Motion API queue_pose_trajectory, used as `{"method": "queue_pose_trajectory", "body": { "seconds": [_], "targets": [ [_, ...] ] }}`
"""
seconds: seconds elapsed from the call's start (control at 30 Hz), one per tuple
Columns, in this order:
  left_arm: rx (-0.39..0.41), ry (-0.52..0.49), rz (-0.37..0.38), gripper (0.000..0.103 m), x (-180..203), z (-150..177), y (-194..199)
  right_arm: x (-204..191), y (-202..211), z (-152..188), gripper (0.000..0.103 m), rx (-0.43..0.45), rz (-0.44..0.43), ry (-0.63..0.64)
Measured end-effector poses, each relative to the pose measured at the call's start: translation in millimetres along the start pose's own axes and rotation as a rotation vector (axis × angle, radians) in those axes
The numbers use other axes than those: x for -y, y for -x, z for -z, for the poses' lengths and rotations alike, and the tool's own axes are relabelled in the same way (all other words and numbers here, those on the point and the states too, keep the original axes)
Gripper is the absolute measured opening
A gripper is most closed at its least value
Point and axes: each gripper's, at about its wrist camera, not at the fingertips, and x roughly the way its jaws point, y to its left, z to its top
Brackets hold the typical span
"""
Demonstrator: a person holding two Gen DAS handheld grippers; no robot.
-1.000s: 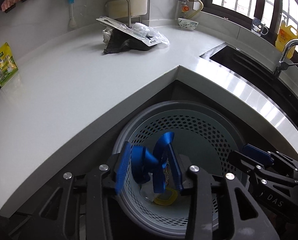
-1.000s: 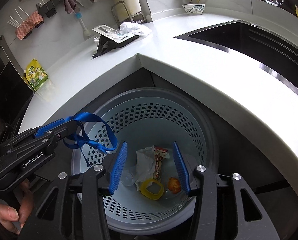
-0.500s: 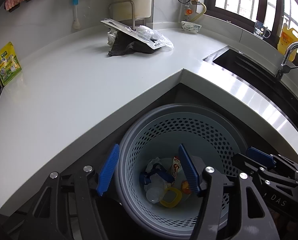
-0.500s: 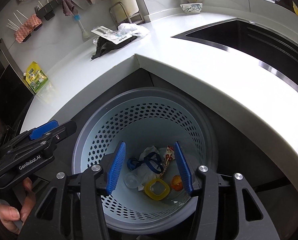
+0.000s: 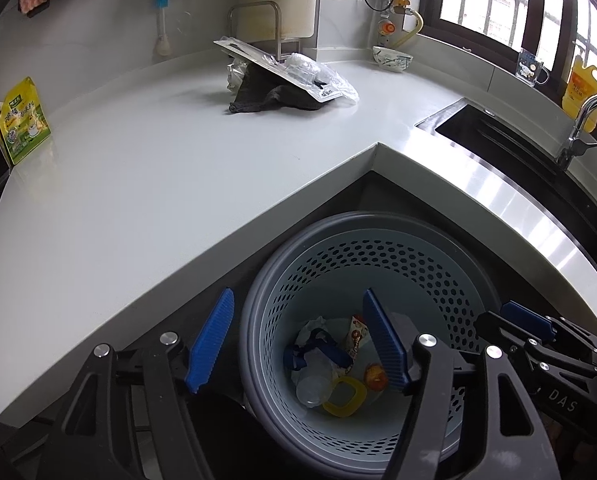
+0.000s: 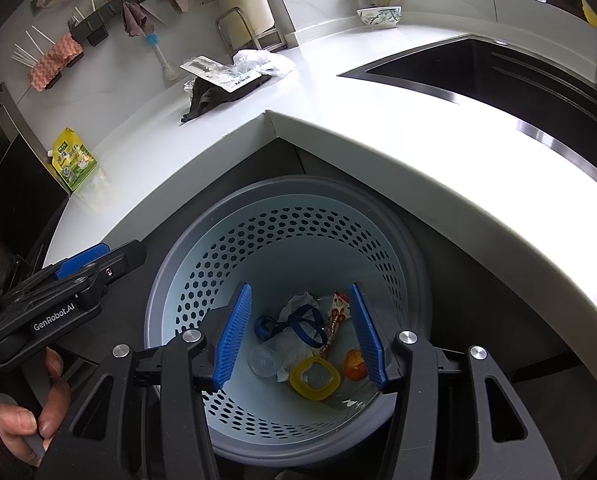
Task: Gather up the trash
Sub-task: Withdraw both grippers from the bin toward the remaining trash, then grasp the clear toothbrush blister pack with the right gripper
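A grey perforated trash basket (image 5: 254,312) (image 6: 158,292) stands below the counter's corner. At its bottom lie a blue ribbon (image 5: 318,346) (image 6: 298,322), a yellow ring lid (image 5: 344,396) (image 6: 314,378), a snack wrapper (image 5: 356,334), an orange scrap (image 6: 354,364) and a clear cup (image 6: 264,360). My left gripper (image 5: 298,308) hovers over the basket's left rim. Its jaws are opening, with nothing between them. My right gripper (image 6: 300,292) hangs open and empty above the basket's middle. On the counter a plastic package (image 5: 286,68) (image 6: 218,70) rests on a dark cloth (image 5: 258,96).
A yellow-green pouch (image 5: 22,124) (image 6: 74,160) leans at the counter's left end. A black sink (image 5: 498,136) with a faucet (image 5: 586,120) lies to the right. A patterned bowl (image 5: 392,58) sits by the back wall. A person's hand (image 6: 22,420) grips the left tool.
The blue ribbon left my left gripper and dropped to the basket's bottom. The left jaws widened. The right gripper stayed over the basket.
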Motion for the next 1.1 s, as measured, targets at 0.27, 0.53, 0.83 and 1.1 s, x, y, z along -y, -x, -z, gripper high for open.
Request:
{"method": "queue_pose_trajectory", "body": {
  "seconds": [0.27,0.53,0.83,1.1],
  "targets": [
    [0.023,0.029,-0.002,0.069,-4.7,-11.4,6.1,4.3,3.7,-1.2,0.051,0.007,-0.002,-0.012],
    [0.053,0.064,0.000,0.075,-11.1,-32.3,10.8,11.3,8.2,-20.3,0.051,0.025,0.009,-0.003],
    [0.131,0.107,-0.031,0.084,-23.4,-91.7,3.7,14.4,5.7,-107.2,0.053,0.101,0.002,0.085],
    [0.175,0.123,-0.072,0.092,-38.0,-142.3,-12.9,0.6,-23.0,-194.7,0.057,0.147,-0.014,0.163]
  ]
}}
